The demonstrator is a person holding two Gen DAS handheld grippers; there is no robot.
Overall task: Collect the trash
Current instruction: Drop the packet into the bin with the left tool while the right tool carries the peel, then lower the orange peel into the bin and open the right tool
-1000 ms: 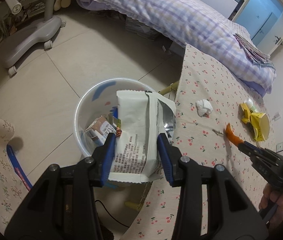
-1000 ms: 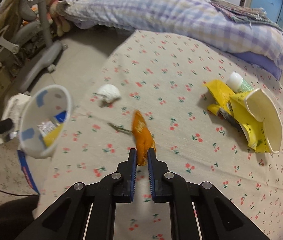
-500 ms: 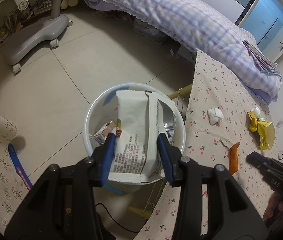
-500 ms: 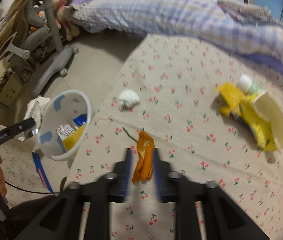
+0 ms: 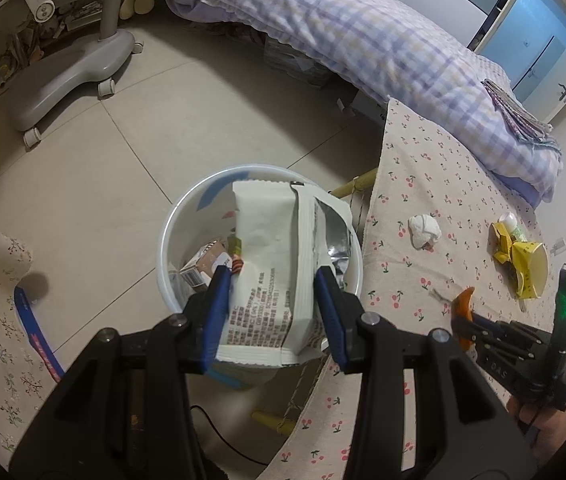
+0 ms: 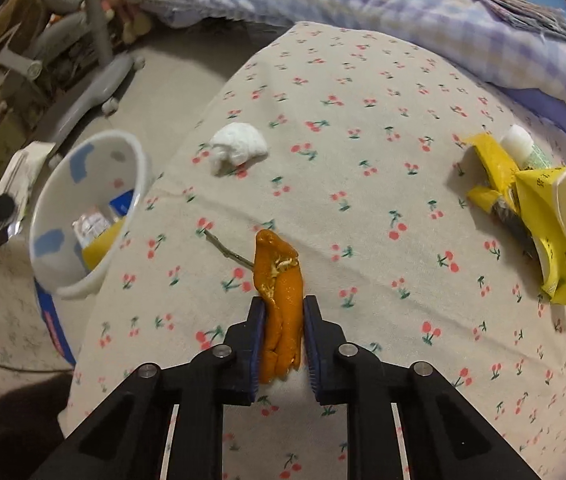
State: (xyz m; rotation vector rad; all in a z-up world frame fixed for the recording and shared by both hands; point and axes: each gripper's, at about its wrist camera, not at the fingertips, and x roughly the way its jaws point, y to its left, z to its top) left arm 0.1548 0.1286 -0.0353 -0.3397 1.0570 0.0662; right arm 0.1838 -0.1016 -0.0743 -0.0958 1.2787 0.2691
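Cherry-print tablecloth — one peel, one tissue

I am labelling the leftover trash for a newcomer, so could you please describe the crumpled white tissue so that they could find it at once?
Start at the cherry-print tablecloth and look toward its edge nearest the white plastic bin. There the crumpled white tissue wad lies alone on the cloth, beyond the orange peel held in the right gripper. It is the only white, soft lump; the other leftovers are yellow packaging.

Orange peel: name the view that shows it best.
Right wrist view: the orange peel fills the centre, between the right tongs. The left wrist view shows only its curled tip, small, at the frame's right.
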